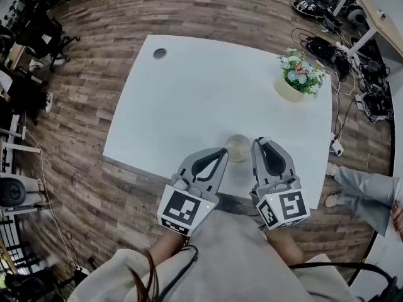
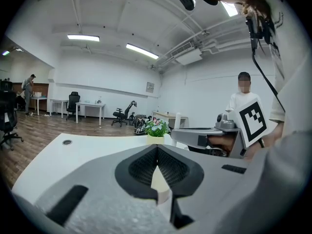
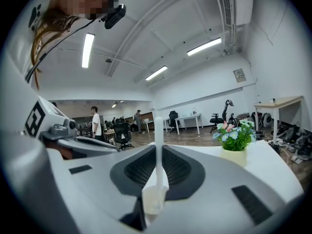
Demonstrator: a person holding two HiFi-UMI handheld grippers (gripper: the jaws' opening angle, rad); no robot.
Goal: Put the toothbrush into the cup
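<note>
Your left gripper (image 1: 223, 151) and right gripper (image 1: 259, 141) are pale grey with black ribbed pads (image 3: 135, 172), and each bears a marker cube (image 1: 184, 210) patterned in black and white squares. The toothbrush (image 3: 158, 145) is white, the cup (image 1: 238, 147) clear with a faint yellowish tint, the table (image 1: 201, 93) plain white, and the floor (image 1: 94, 74) brown wood-grain planks. The flowers (image 1: 301, 71) are pink, blue and white among green leaves in a cream pot (image 1: 288, 91), and your top (image 1: 233, 257) is light beige.

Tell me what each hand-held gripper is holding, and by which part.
Right hand-held gripper: thin white plastic toothbrush, clamped by its slim handle, upright. Left hand-held gripper: jaws together, nothing held.
</note>
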